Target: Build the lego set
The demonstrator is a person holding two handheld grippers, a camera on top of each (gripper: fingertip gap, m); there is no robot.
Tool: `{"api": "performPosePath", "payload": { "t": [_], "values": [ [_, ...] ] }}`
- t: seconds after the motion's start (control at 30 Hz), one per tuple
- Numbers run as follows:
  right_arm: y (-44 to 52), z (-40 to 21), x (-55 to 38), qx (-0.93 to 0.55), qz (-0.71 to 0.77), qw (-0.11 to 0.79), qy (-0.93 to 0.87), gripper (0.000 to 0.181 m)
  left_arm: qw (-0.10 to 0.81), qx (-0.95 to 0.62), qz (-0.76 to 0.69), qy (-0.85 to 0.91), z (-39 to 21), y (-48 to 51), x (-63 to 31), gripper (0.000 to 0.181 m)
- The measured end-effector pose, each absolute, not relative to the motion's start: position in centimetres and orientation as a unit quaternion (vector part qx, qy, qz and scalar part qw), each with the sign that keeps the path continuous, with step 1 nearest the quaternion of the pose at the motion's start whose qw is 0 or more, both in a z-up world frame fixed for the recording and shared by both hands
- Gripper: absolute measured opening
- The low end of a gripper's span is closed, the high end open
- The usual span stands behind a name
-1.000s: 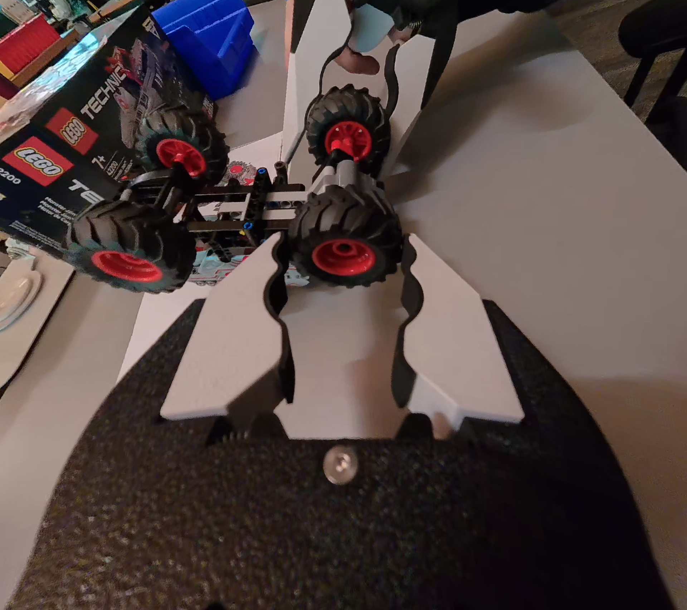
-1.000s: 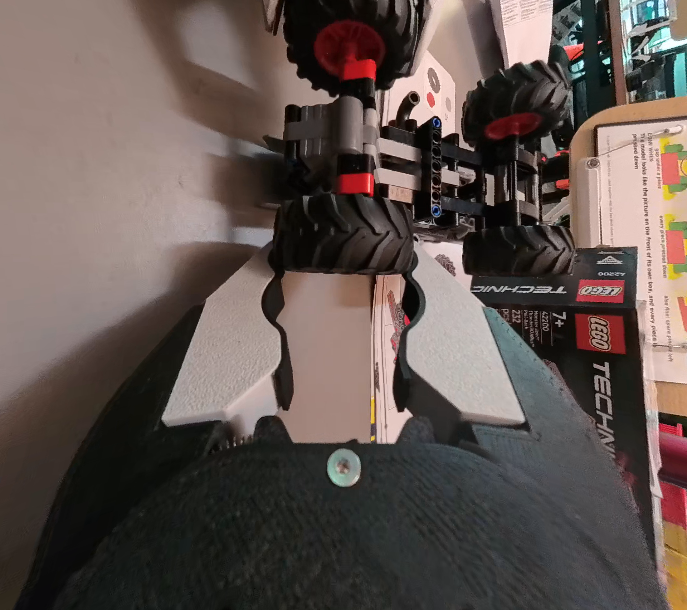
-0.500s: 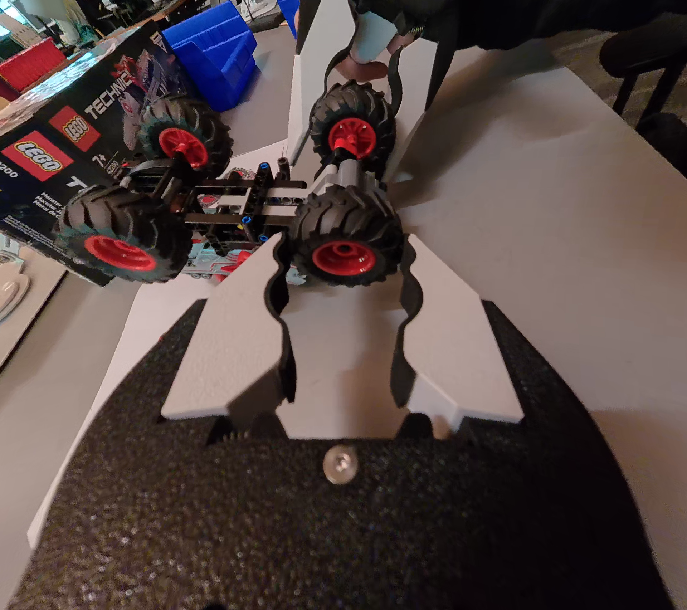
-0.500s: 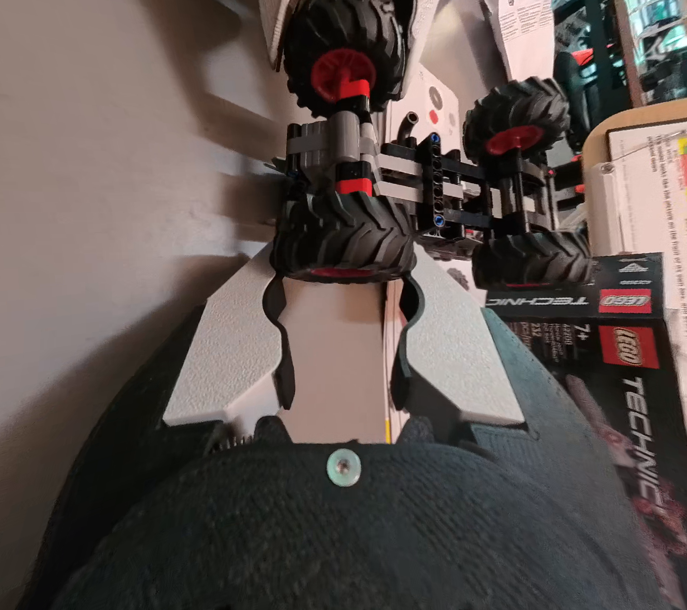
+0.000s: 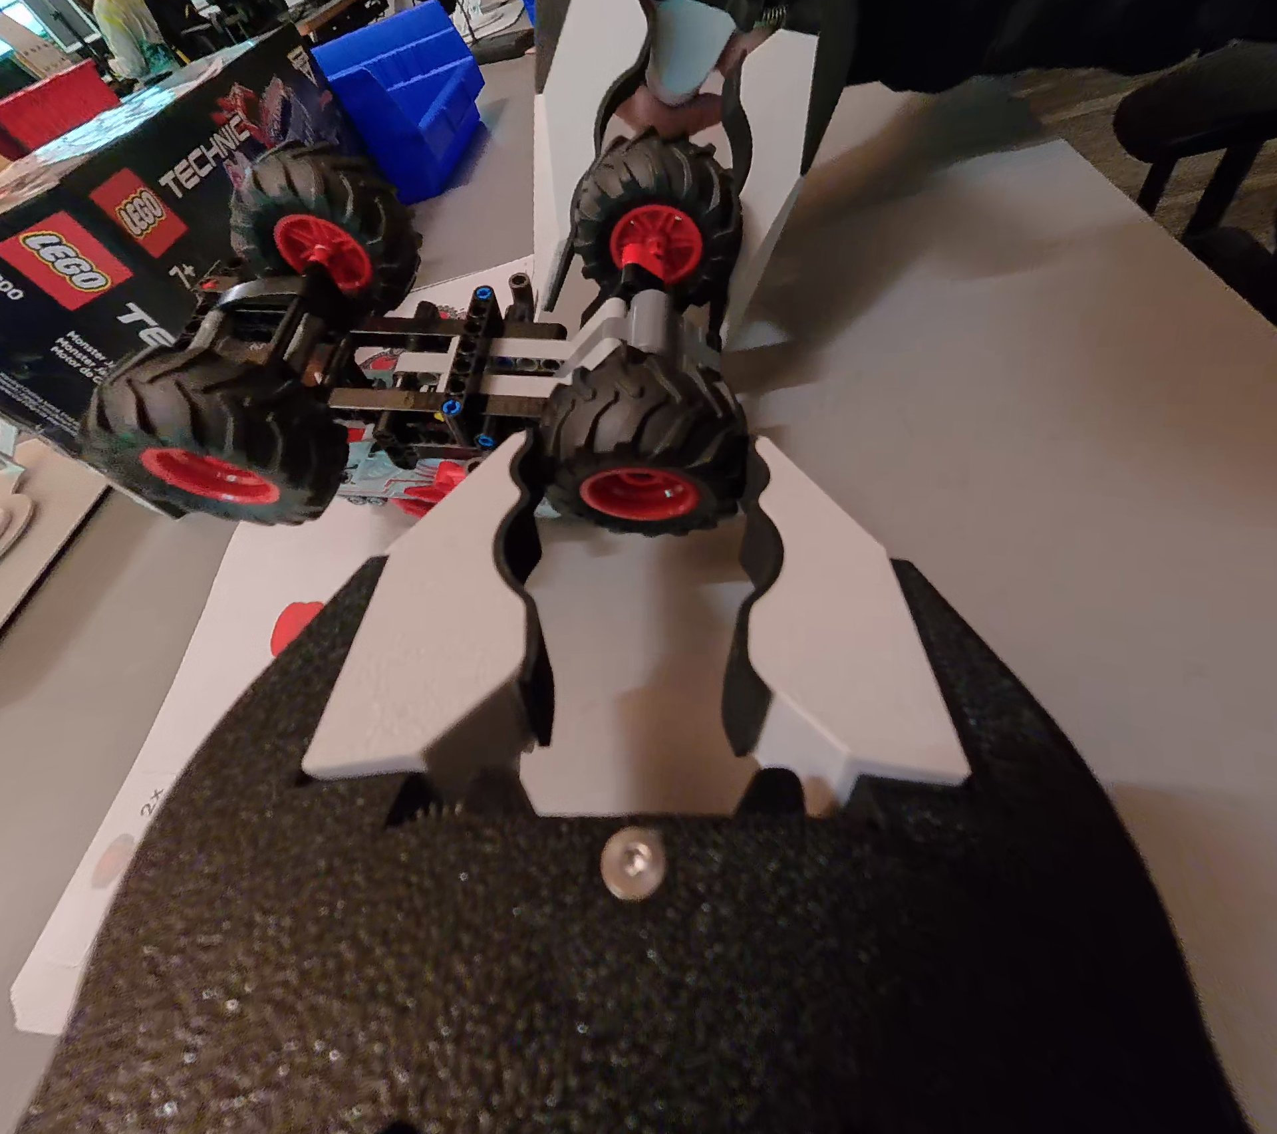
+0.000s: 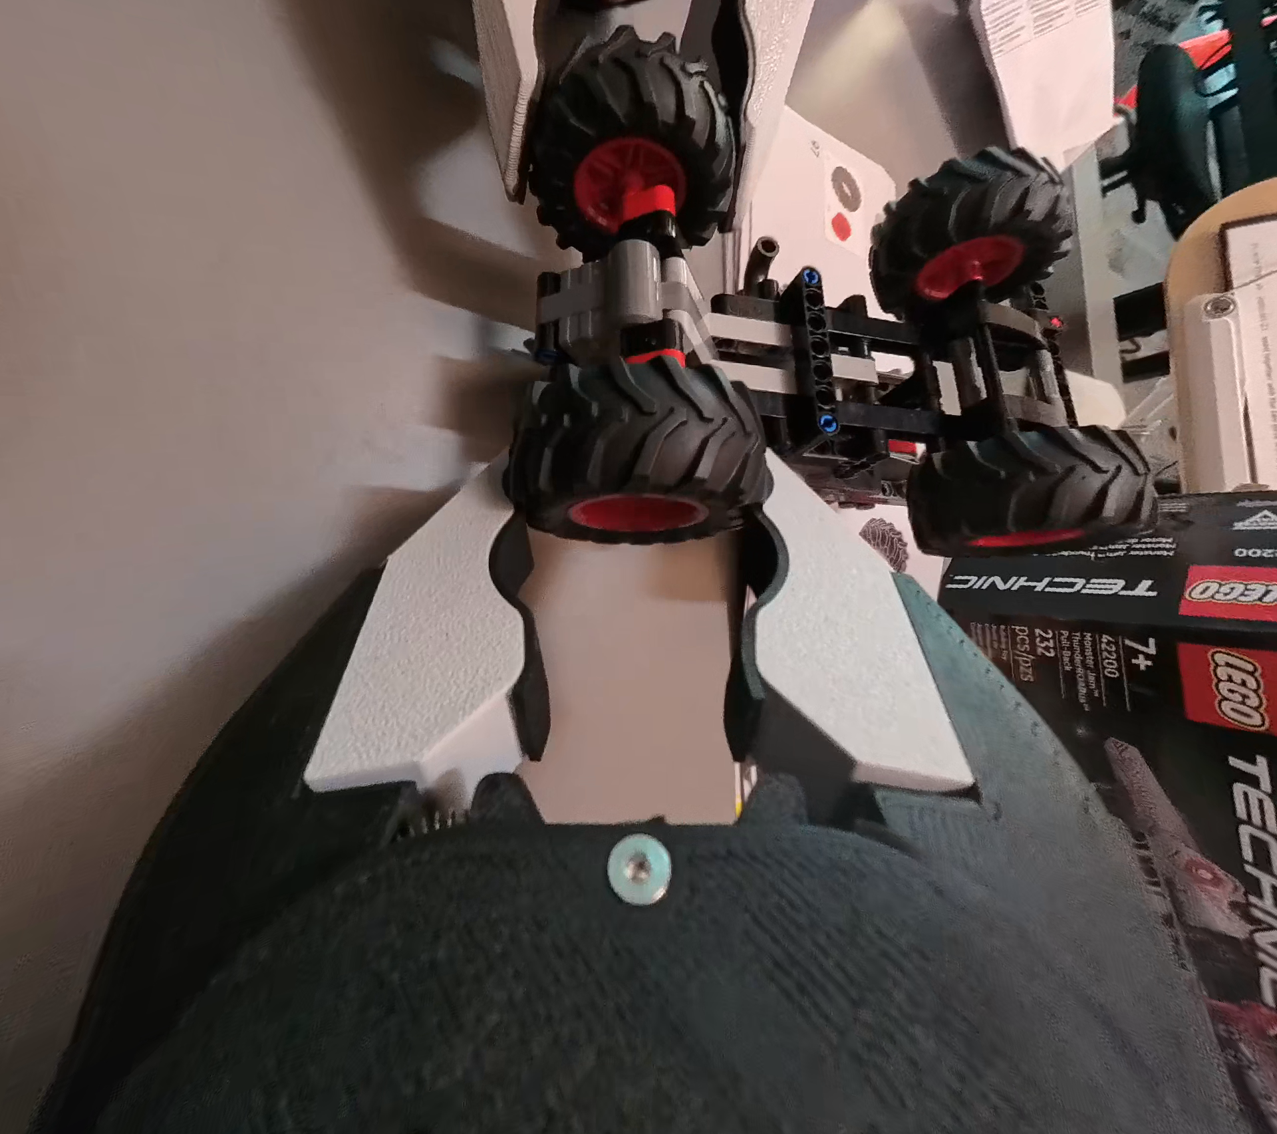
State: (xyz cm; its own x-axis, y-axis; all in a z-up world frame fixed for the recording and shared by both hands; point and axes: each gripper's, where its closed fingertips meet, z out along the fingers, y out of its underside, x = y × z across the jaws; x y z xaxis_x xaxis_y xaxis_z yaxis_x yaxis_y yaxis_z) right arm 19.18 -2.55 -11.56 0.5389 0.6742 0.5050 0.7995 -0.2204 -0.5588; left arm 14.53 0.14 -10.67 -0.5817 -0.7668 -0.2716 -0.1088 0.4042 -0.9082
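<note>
The lego truck chassis (image 5: 456, 368) sits mid-frame above the white table (image 5: 1002, 410), held by one axle's two wheels. The left gripper (image 5: 639, 479) clamps the near wheel (image 5: 642, 458) at frame centre; the right gripper (image 5: 667, 133), reaching in from the top, clamps the far wheel (image 5: 653, 223). The set's box (image 5: 103, 244) stands at the left, a blue bin (image 5: 408, 92) behind it.

left gripper (image 5: 639, 472) clamped, right gripper (image 6: 636, 520) clamped
</note>
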Motion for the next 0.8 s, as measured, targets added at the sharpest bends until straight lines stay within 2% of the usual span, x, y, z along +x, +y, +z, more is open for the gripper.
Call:
{"api": "performPosePath", "payload": {
  "t": [0.5,0.8],
  "values": [
    [-2.1,-11.3,19.5,-0.806,-0.088,0.319,-0.491,0.062,0.349,-0.298,-0.438,0.773,-11.5,0.8,15.0,0.056],
    [-3.1,-11.2,18.0,-0.784,-0.064,0.441,-0.432,0.063,0.323,-0.28,-0.463,0.776,-10.6,-0.4,13.8,0.059]
  ]
}}
